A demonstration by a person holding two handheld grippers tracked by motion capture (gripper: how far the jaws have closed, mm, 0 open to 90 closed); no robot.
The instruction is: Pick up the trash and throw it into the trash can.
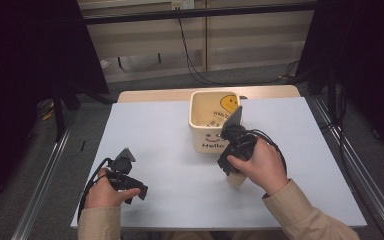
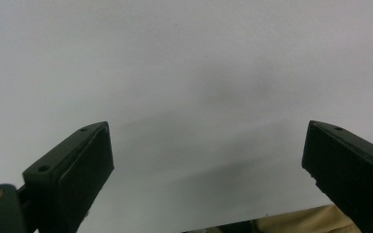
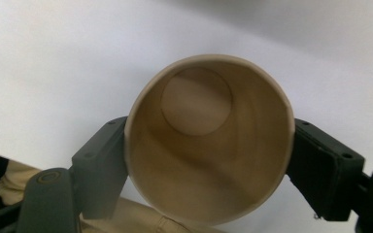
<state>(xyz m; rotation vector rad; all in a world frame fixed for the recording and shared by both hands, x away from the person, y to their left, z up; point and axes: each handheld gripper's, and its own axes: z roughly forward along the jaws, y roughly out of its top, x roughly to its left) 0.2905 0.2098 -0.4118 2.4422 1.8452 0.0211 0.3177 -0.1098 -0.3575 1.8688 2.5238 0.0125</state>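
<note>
Right gripper view shows the right gripper (image 3: pixel 209 160) clamped on a thin, light, crushable paper cup (image 3: pixel 209 145) near the bin (image 1: pixel 202 135), best held gently at mid-wall, while the left gripper (image 2: pixel 209 160) hangs open at near left.

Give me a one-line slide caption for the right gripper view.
Right gripper clasps an empty tan paper cup by its sides, seen from above the white table.

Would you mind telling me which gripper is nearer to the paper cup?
Right. The right gripper has its jaws on either side of the paper cup, while the left gripper is well off to the cup's left, open over bare table.
</note>
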